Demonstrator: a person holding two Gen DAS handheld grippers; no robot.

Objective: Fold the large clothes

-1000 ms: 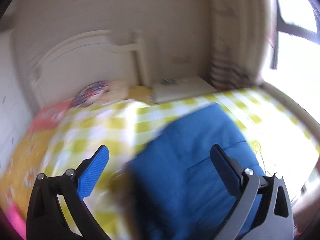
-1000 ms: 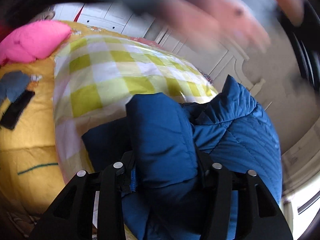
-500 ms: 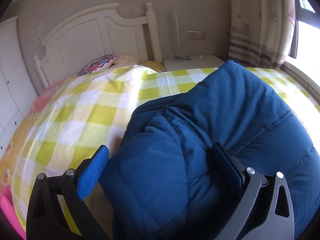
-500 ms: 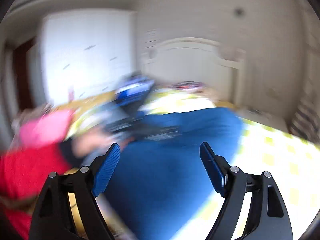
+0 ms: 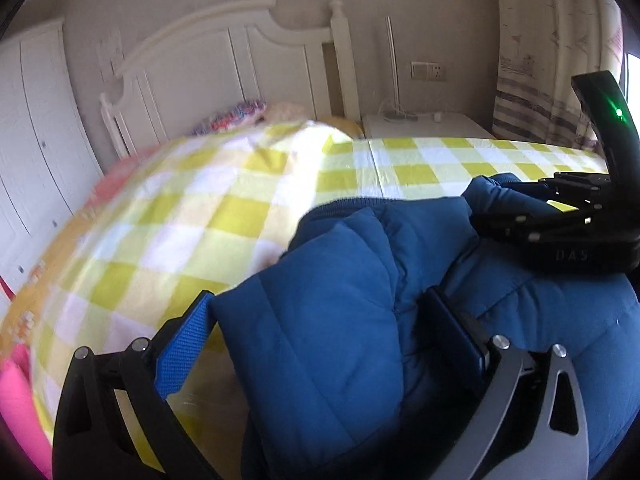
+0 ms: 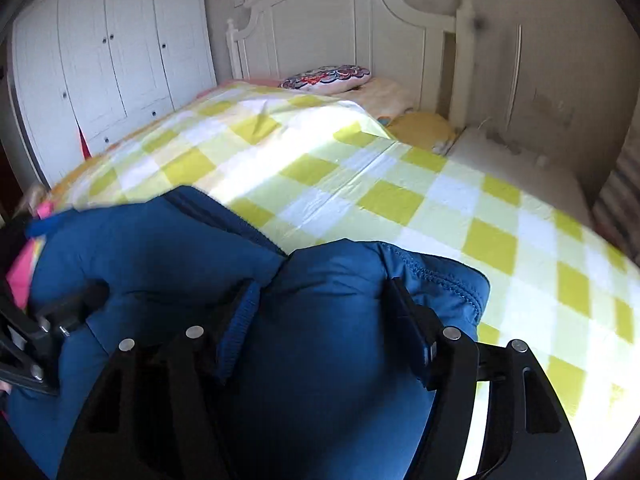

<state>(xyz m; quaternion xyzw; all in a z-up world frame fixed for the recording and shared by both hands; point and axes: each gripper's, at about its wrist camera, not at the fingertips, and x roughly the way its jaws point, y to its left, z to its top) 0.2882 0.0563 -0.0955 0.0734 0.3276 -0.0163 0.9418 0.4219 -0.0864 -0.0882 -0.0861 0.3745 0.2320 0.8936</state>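
Note:
A blue padded jacket (image 5: 340,344) lies bunched on the yellow and white checked bedspread (image 5: 192,216). My left gripper (image 5: 316,332) has its jaws around a thick puffed fold of the jacket, pads pressing both sides. My right gripper (image 6: 324,316) likewise clamps a fold of the jacket (image 6: 320,360) near its stitched edge. The right gripper's black body (image 5: 576,232) shows at the right of the left wrist view, resting on the jacket. The left gripper's body (image 6: 28,340) shows at the left edge of the right wrist view.
A white headboard (image 6: 340,28) stands at the far end with a patterned pillow (image 6: 328,77) below it. A white wardrobe (image 6: 104,52) is at the left. A white bedside table (image 5: 420,124) and a curtain (image 5: 532,60) are at the right. Pink cloth (image 5: 16,408) lies at the bed's left edge.
The right gripper, open and swinging in the air half a second ago, has come down and closed on the jacket. The left gripper has closed in on a jacket fold.

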